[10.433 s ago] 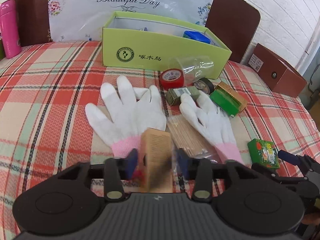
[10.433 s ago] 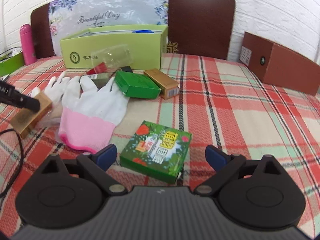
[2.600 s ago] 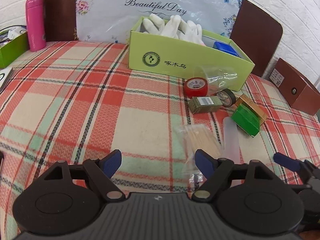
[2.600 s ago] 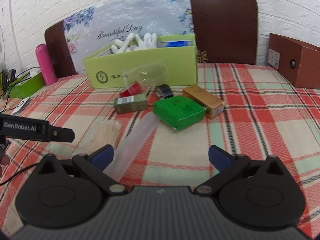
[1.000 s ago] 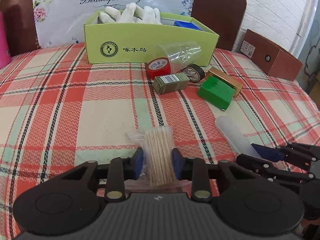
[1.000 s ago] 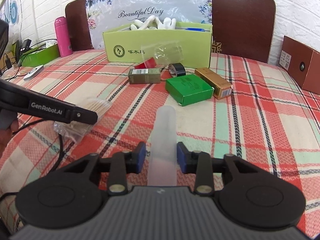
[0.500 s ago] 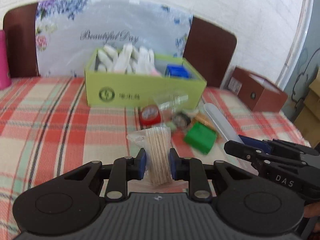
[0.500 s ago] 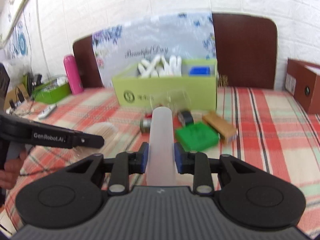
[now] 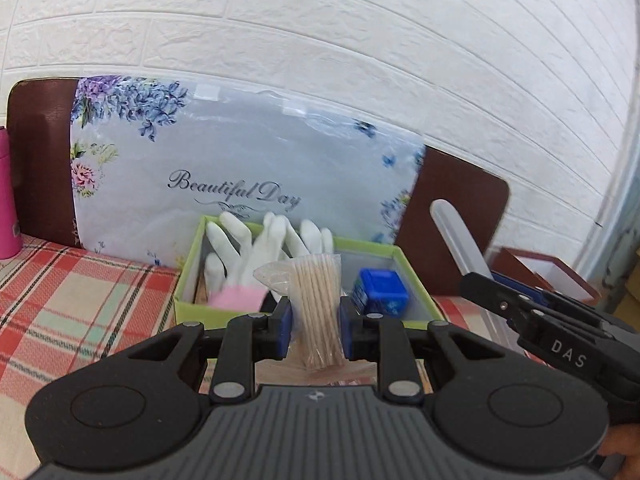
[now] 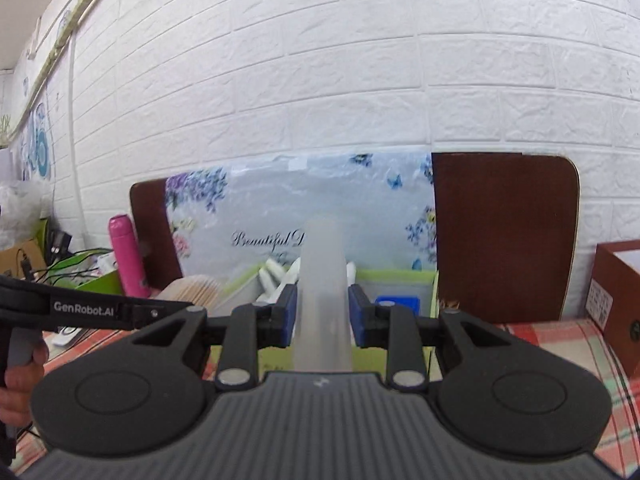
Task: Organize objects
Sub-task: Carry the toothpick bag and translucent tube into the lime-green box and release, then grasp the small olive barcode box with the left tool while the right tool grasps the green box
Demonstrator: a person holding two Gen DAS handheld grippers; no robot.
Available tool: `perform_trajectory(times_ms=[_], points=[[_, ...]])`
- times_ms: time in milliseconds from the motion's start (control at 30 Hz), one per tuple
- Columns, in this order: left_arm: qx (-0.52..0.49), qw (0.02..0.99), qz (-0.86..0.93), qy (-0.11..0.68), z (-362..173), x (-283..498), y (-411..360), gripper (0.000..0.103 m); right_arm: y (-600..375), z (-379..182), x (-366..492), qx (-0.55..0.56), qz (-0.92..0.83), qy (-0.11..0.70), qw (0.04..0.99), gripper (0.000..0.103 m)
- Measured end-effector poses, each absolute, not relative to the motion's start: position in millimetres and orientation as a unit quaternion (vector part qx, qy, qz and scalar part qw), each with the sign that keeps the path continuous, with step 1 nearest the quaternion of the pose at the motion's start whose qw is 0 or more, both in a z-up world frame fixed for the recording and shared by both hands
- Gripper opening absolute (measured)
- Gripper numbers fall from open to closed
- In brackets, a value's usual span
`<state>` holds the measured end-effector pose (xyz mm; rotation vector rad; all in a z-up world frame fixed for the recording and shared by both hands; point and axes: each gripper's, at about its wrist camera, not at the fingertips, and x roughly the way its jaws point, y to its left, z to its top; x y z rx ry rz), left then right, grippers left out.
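The green box (image 9: 188, 256) holds white gloves (image 9: 256, 248) and a blue case (image 9: 382, 290); its front is hidden behind the left gripper (image 9: 316, 330), clamped on a bag of sticks (image 9: 318, 304) above it. The right gripper (image 10: 322, 316) clamps a frosted tube (image 10: 322, 276). Readable: "Beautiful Day", "DAS", "GenRobot.AI".

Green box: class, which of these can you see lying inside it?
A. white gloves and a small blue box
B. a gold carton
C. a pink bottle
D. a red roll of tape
A: the left wrist view shows white gloves and a small blue box inside the green box.
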<state>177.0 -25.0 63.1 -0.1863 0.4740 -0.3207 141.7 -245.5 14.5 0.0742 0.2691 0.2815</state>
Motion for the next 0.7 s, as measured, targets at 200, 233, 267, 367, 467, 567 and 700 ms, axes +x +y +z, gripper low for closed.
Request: perform_trajectory(times_ms=[200,233,267,367,467,567,700], points=[[-0.079,0.960,-0.135,0.232,60,225,-34,0.024,-242,5,193,0.018,0.135,0.137,0.981,0.027],[-0.078,0.960,-0.132,0.234,59,233,-35,0.024,-241,2,202,0.017,0.137,0.140,0.981,0.027],[-0.078,0.960,-0.131,0.235,57,240,-36,0.024,-238,-1,209,0.015,0.138,0.143,0.980,0.027],[-0.076,0.960,-0.126,0.238,49,259,-38,0.024,-231,-12,231,0.004,0.142,0.147,0.979,0.027],[-0.071,0.965,-0.116,0.223,35,271,-39,0.043,-223,-25,252,-0.016,0.140,0.147,0.979,0.028],[-0.058,0.973,-0.077,0.212,24,266,-36,0.083,-217,-43,263,-0.037,0.105,0.176,0.978,0.061],[-0.058,0.972,-0.075,0.216,17,254,-26,0.083,-224,-56,245,-0.019,0.105,0.163,0.981,0.085]])
